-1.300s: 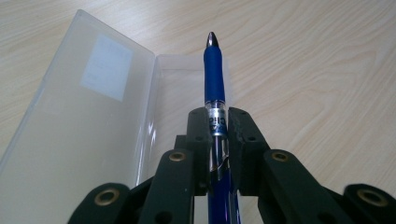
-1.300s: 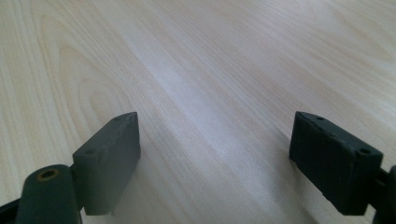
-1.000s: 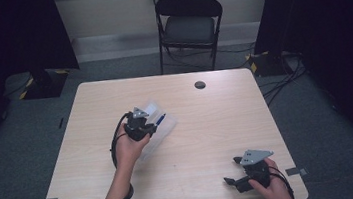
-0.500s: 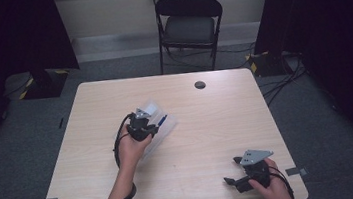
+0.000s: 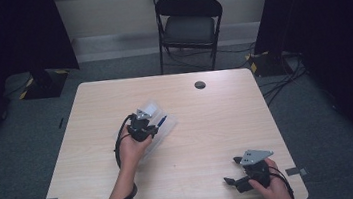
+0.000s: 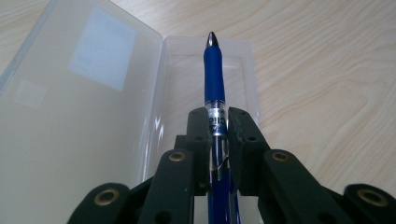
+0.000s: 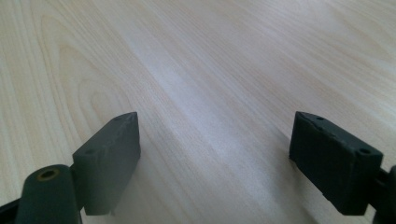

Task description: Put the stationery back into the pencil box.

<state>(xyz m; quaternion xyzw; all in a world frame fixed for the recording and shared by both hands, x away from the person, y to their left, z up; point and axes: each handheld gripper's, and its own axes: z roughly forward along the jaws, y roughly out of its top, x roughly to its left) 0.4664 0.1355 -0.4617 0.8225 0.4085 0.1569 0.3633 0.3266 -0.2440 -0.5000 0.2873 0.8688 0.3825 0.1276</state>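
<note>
My left gripper (image 6: 217,126) is shut on a blue pen (image 6: 213,70), whose dark tip points away from me over the open clear plastic case (image 6: 93,93). In the high view that left gripper (image 5: 153,127) hovers over the case (image 5: 168,125) near the table's middle, the pen (image 5: 162,121) sticking out to the right. The case's lid lies flat to the left in the left gripper view, with a white label on it. My right gripper (image 7: 215,158) stands open above bare wood, nothing between its jaws. From above, the right gripper (image 5: 233,171) rests near the front right corner.
The light wooden table (image 5: 217,125) has a small round black cap (image 5: 200,84) near its far edge. A black folding chair (image 5: 188,25) stands behind the table. Dark curtains hang at both sides, and cables lie on the floor at the right.
The left hand with the pen has shifted slightly over the case. The right gripper has stayed where it was.
</note>
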